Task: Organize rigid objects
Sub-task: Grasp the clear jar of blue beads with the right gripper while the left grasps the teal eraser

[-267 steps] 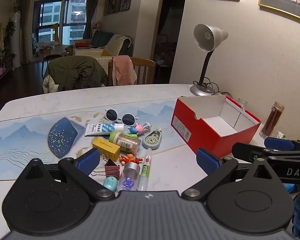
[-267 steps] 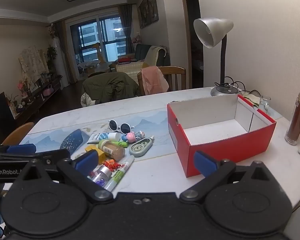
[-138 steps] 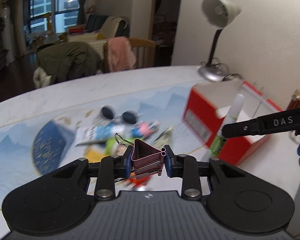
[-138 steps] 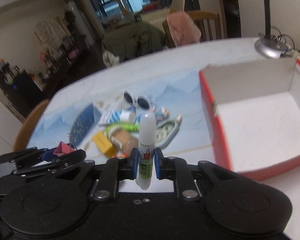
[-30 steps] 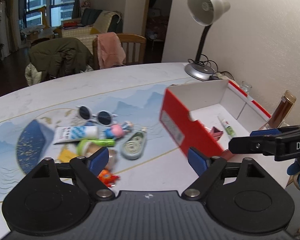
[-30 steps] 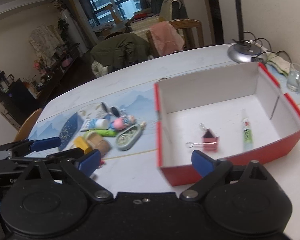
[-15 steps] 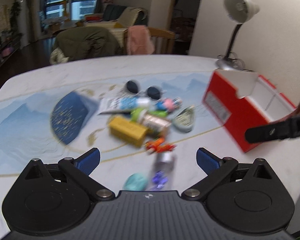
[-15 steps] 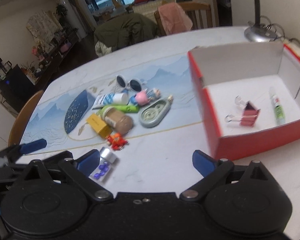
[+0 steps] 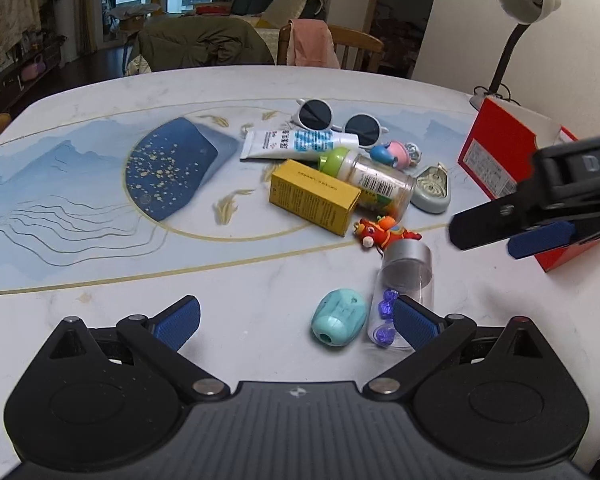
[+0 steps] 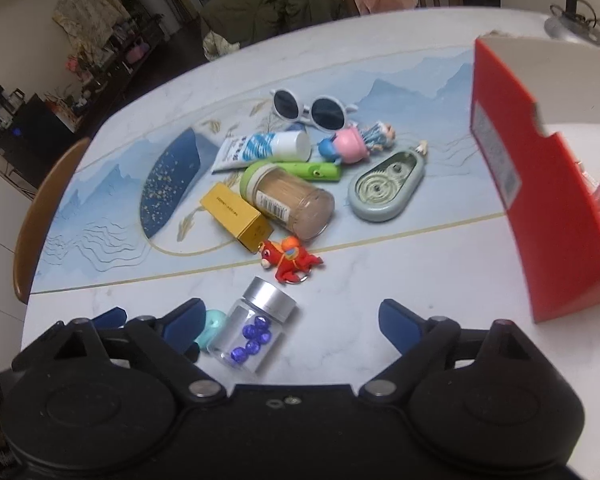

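Vial (image 10: 256,328): on tabletop (image 10: 380,264), between right claw's (image 10: 290,326) closing jaws, untouched. Light, stiff, slick, likely to roll; grip mid-body. Sharpener (image 9: 339,317): inside spread left claw (image 9: 296,322).

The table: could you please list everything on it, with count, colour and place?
sunglasses: 1, white frame, far end of pile
tube: 1, white-blue, before sunglasses
toothpick jar: 1, green lid, lying mid-pile
yellow box: 1, against jar
figurine: 1, pink-blue, beside tube
correction tape: 1, grey-green, right of jar
red toy: 1, near side of jar
bead vial: 1, clear, silver cap, nearest
sharpener: 1, teal, left of vial
box: 1, red, right
left tongs: open, empty
right tongs: closing, vial between
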The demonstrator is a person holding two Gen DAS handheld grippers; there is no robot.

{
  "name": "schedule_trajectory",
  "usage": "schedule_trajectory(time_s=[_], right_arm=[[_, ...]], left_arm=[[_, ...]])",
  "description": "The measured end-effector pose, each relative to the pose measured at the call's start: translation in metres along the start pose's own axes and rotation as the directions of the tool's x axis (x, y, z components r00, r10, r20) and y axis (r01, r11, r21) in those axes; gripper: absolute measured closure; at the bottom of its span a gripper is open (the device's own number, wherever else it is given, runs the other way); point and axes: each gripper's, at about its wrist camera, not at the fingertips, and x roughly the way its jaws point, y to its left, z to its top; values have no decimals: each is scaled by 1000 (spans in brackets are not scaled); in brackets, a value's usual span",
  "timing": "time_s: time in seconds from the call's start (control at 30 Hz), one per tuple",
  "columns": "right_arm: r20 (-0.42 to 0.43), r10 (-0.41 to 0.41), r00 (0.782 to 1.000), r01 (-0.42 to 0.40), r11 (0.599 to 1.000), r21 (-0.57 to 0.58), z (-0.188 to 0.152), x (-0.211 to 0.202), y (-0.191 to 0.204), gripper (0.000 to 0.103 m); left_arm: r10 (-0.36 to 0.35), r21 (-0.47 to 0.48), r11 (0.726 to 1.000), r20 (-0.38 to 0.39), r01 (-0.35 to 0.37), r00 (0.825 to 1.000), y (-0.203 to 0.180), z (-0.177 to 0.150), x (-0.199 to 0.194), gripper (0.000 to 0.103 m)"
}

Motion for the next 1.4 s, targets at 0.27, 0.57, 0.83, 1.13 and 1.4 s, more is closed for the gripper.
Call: schedule_trajectory(time_s=[0.27, 0.57, 0.83, 1.13, 1.4], right_arm=[[-73, -26, 997, 25, 1000, -12, 1, 30, 13, 17], [-127, -27, 991, 23, 999, -37, -4, 45, 20, 27], [-140, -11, 990, 4, 999, -48, -8, 49, 17, 43], [-131, 22, 991, -27, 999, -40, -9, 43, 8, 60], [-85, 42, 996, -46, 998, -45, -9, 22, -4, 62]], left_arm=[[7, 12, 1000, -23, -7, 1000, 0, -5, 17, 0], [-24, 65, 998, -34, 26, 999, -13, -8, 27, 3], [-34, 115, 993, -20, 36, 999, -25, -7, 25, 29], [-12, 167, 986, -31, 17, 999, -40, -7, 24, 65], [-17, 100, 995, -48, 22, 999, -43, 2, 21, 71]])
